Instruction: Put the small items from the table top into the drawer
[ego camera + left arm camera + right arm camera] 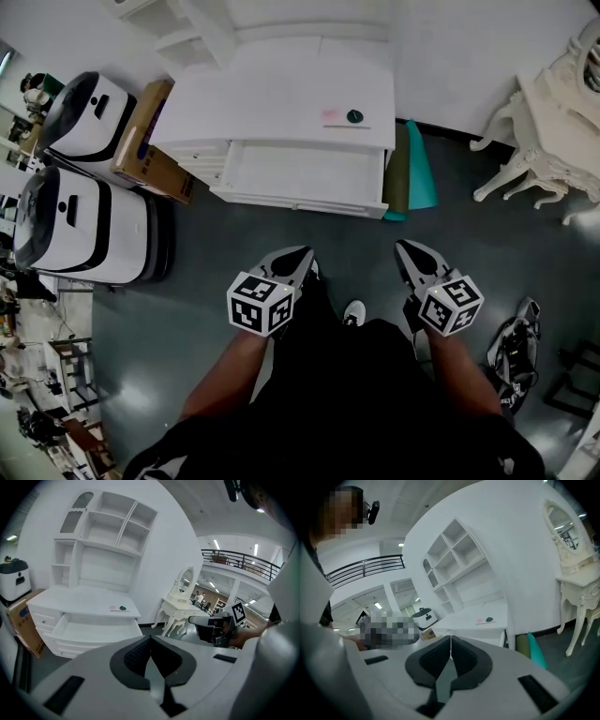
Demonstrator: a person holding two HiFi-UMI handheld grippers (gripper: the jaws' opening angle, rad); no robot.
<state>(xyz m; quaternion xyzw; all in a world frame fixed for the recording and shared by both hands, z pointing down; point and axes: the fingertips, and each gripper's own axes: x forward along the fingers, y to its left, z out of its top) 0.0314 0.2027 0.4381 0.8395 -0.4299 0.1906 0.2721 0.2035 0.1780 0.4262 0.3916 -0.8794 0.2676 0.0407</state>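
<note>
A white desk (281, 94) stands ahead with its top drawer (305, 173) pulled open and nothing visible inside. On the desk top near the right end lie a small dark round item (354, 116), a pink item (330, 115) and a thin white strip (347, 125) beside them. The same items, dark (123, 607) and pink (113, 607), show in the left gripper view, and the dark one (489, 619) in the right gripper view. My left gripper (298, 255) and right gripper (405, 248) are held low over the floor, well short of the desk, both shut and holding nothing.
Two white machines (84, 225) and a cardboard box (145, 141) stand left of the desk. A green and teal roll (412, 169) leans at its right side. An ornate white dressing table (548, 122) is at the far right. Dark grey floor (206, 244) lies between me and the desk.
</note>
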